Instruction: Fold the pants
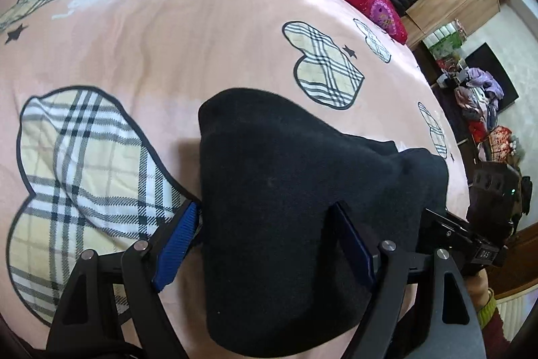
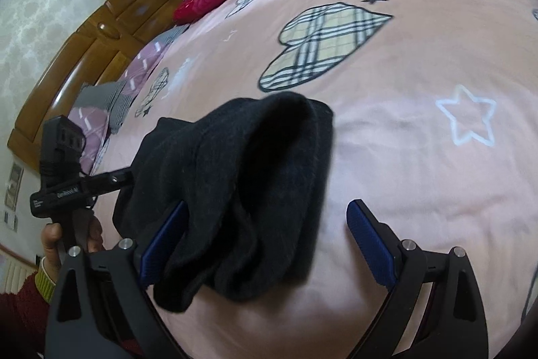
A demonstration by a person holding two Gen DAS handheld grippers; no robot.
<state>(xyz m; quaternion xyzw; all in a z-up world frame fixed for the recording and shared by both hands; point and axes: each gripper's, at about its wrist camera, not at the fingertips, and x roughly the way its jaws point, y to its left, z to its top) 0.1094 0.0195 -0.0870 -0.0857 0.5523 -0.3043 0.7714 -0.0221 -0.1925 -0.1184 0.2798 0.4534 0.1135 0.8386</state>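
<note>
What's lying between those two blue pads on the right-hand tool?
In the right wrist view, the black pants fill the half nearer the left pad; bare pink bedsheet fills the rest.

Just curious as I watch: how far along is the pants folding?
Mostly done: the black pants lie as a compact bundle on the pink bedsheet. Left gripper and right gripper stand open around it, gripping nothing. Perhaps only a final tidy remains.

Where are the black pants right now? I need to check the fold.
The black pants lie bunched on the pink bedsheet, between both open grippers, just right of a big plaid heart in the left wrist view.
</note>
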